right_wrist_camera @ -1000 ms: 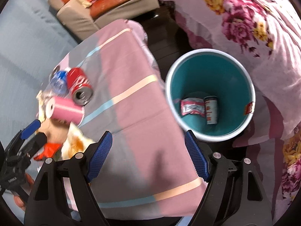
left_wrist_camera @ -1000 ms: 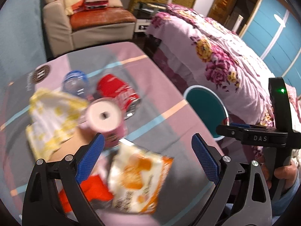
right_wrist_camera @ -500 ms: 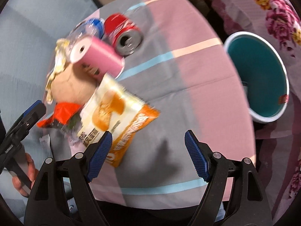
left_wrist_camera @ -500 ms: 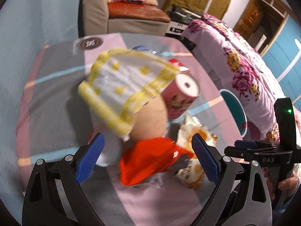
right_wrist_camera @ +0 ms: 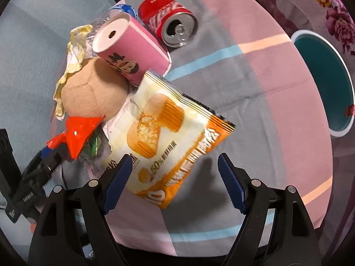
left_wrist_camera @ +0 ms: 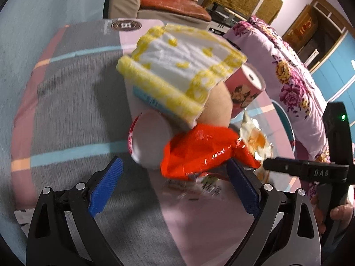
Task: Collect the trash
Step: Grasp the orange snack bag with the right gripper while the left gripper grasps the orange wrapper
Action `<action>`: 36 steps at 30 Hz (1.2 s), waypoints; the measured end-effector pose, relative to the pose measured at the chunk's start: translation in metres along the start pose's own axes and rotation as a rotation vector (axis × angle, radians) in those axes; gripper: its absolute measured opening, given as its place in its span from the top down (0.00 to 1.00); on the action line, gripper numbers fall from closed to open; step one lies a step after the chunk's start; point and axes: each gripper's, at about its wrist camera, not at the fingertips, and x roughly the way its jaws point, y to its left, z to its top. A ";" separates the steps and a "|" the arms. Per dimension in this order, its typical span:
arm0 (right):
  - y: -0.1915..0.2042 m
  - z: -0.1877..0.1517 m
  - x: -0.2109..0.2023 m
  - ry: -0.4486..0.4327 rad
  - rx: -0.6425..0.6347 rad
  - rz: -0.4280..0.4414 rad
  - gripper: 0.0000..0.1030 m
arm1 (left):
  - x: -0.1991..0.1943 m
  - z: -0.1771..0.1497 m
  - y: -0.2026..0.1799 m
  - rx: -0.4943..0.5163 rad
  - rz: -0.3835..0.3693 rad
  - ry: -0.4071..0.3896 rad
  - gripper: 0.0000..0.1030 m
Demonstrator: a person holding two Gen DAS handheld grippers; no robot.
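Both hands have swung away from the teal round bin with the white rim (right_wrist_camera: 325,84) and in over the pile on the table (right_wrist_camera: 255,84); a second ago the bin sat centred under my right jaws, and it is now off at the right edge of that view, beside the table.

Right jaws (right_wrist_camera: 175,181): wide, nothing between them, unchanged in width. They hang just above the lower edge of the orange-and-white crinkled snack bag (right_wrist_camera: 168,137), which lies flat on the striped cloth.

Left jaws (left_wrist_camera: 174,188): wide too, empty. The crumpled red foil wrapper (left_wrist_camera: 199,150) sits just ahead of them, its right tip near the right pad; I cannot tell whether it touches.

Still on the table: red soda can on its side (right_wrist_camera: 168,20), pink cylindrical tube with a cartoon face (right_wrist_camera: 131,51), tan round plush lump (right_wrist_camera: 93,93), yellow-trimmed white cloth (left_wrist_camera: 182,66), clear plastic bottle with a blue cap (right_wrist_camera: 121,11).

Reading: approach phase, one piece per hand. Next step is likely closing on bag and wrapper. Thin foil may slip or only pinch at an edge.
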 end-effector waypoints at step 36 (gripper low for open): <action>0.005 0.000 -0.059 -0.209 -0.141 -0.112 0.87 | 0.003 0.012 0.009 -0.100 -0.019 0.001 0.08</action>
